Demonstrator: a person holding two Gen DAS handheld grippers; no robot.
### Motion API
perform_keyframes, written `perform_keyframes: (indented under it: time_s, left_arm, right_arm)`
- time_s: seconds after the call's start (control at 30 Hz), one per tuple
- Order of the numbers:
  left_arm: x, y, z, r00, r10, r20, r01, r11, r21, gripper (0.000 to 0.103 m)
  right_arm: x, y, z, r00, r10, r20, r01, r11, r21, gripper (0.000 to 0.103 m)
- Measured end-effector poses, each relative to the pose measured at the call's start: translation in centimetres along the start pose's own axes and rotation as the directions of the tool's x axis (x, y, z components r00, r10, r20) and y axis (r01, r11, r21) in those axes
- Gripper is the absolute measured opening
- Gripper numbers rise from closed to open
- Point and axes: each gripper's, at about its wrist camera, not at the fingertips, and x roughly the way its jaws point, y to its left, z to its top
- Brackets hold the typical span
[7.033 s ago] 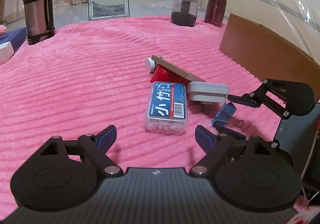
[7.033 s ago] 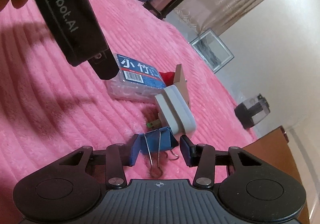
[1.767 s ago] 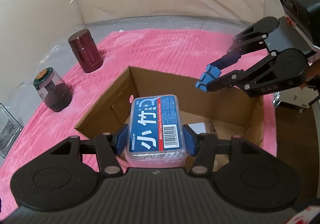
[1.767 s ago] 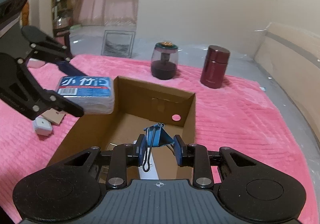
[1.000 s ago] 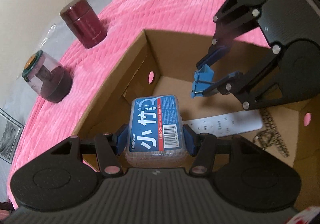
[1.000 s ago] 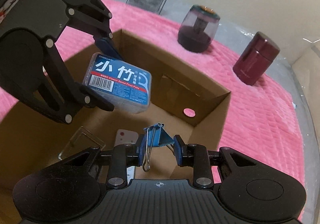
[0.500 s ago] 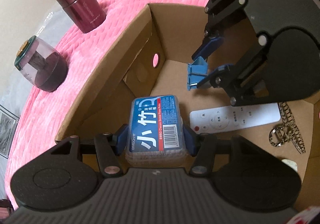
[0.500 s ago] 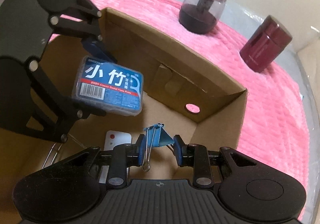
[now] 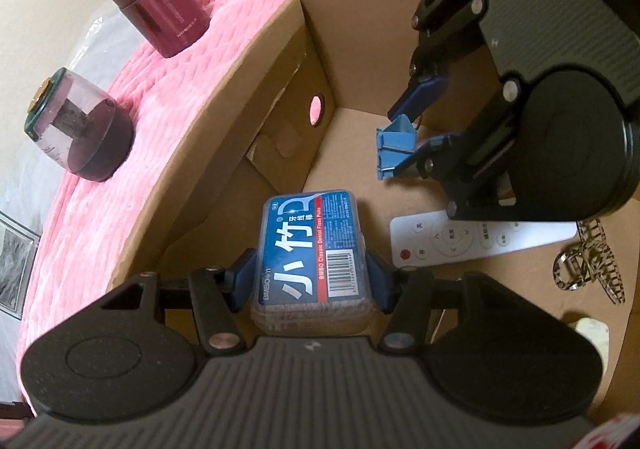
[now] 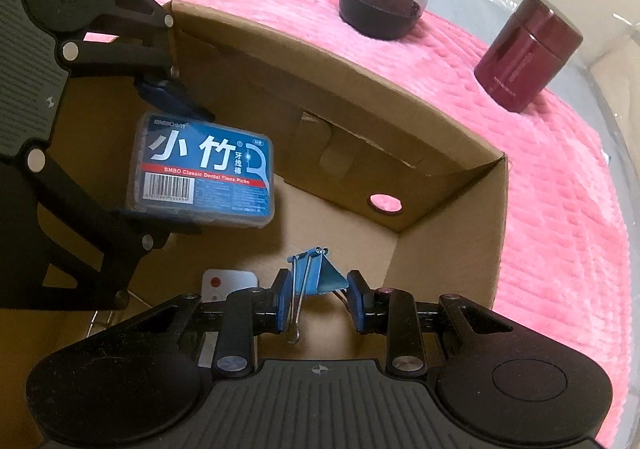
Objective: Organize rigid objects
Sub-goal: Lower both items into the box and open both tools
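Observation:
My left gripper [image 9: 310, 281] is shut on a blue dental floss pick box [image 9: 311, 249] and holds it inside the open cardboard box [image 9: 224, 137], above its floor. The floss box also shows in the right wrist view [image 10: 204, 173]. My right gripper [image 10: 320, 305] is shut on a blue binder clip [image 10: 310, 275] and holds it over the box's far corner. In the left wrist view the right gripper [image 9: 412, 143] with the clip [image 9: 394, 147] hangs to the right of the floss box.
On the box floor lie a white remote [image 9: 472, 241], a patterned hair claw [image 9: 588, 269] and a pale item [image 9: 592, 329]. On the pink blanket [image 10: 540, 169] outside stand a maroon canister [image 9: 160, 13] and a dark clear-domed jar [image 9: 76, 129]. The box wall [image 10: 320, 97] has a round hole.
Both grippers have sunk lower into the cardboard box with their loads still held. The view has closed in on the box floor.

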Motion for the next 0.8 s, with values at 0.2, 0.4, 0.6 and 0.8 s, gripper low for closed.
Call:
perform_keyframes:
  time_s: [0.2, 0.4, 0.6, 0.8]
  left_arm:
    - [0.52, -0.34, 0.23, 1.0, 0.008, -0.011, -0.008, 1.0, 0.022, 0.052]
    - [0.73, -0.47, 0.39, 1.0, 0.013, -0.018, -0.013, 0.999, 0.039, 0.053]
    - [1.05, -0.8, 0.26, 0.999, 0.028, -0.025, -0.027, 0.997, 0.066, 0.053]
    - [0.91, -0.71, 0.29, 1.0, 0.024, -0.014, -0.023, 0.997, 0.073, 0.051]
  right_arm:
    - [0.04, -0.19, 0.12, 1.0, 0.013, -0.003, -0.013, 1.0, 0.018, 0.026]
    - [0.09, -0.05, 0.1, 1.0, 0.018, -0.001, -0.018, 1.0, 0.013, 0.026]
    - [0.32, -0.01, -0.12, 1.0, 0.018, 0.002, -0.018, 1.0, -0.005, 0.026]
    - [0.5, 0.05, -0.23, 1.0, 0.015, -0.004, -0.015, 1.0, -0.013, 0.026]
